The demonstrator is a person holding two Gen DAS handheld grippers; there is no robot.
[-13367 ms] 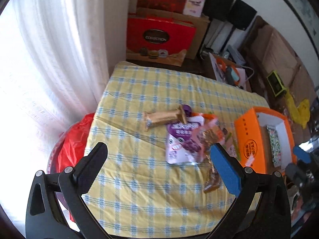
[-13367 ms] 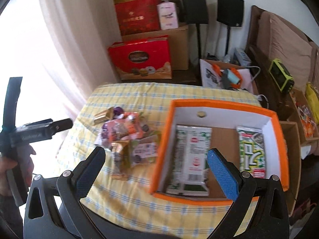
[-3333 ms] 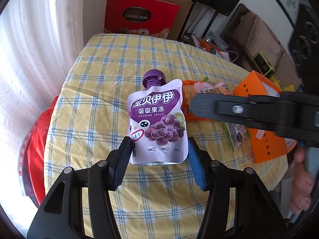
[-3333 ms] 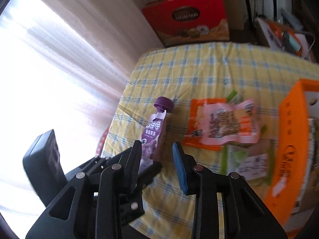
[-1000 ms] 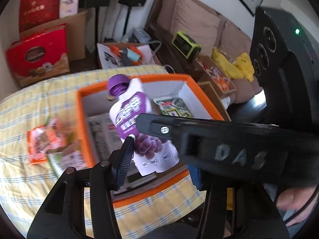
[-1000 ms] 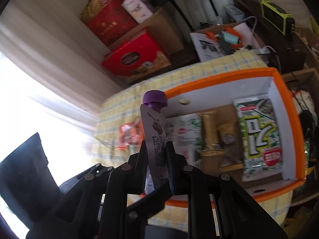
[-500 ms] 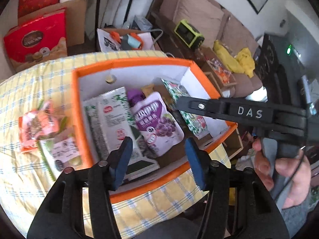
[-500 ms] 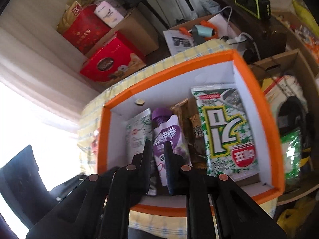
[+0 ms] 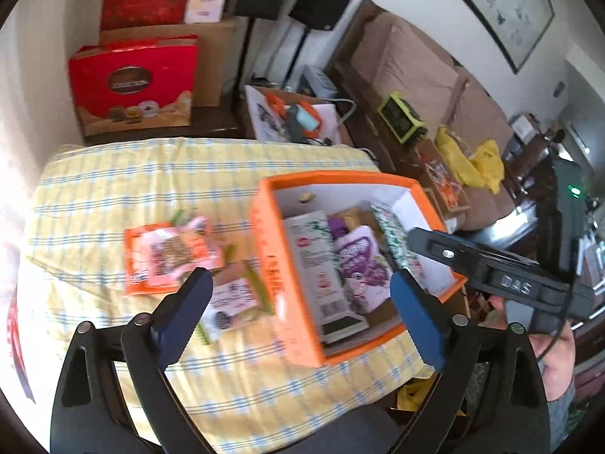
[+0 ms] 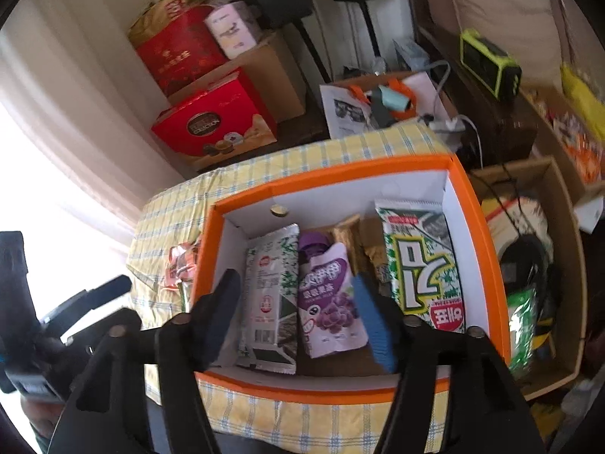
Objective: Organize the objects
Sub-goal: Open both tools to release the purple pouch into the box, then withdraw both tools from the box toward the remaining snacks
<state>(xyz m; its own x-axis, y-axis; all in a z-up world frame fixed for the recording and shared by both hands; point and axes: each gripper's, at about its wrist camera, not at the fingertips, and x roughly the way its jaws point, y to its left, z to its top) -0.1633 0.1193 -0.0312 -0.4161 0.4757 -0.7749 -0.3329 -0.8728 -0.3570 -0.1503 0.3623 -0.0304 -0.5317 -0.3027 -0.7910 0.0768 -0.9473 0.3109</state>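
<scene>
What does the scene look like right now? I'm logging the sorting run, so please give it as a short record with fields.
surface: table with yellow checked cloth
container: orange box, open top
in box: purple jelly pouch lying flat between white-green packet and green-white packet
outside box: orange snack packet and small labelled packet on the cloth
left gripper: open, empty, jaws just opened
right gripper: open above the pouch, jaws just opened, not gripping

- "DAS" is read on the right gripper (image 9: 506, 283)'s black body.
- "COLLECTION" is printed on the red gift box (image 9: 132, 83).
- Large Korean characters are seen on the green snack packet (image 10: 419, 265).
- Chinese print on the purple jelly pouch (image 10: 329, 295) is too blurred to be read.
</scene>
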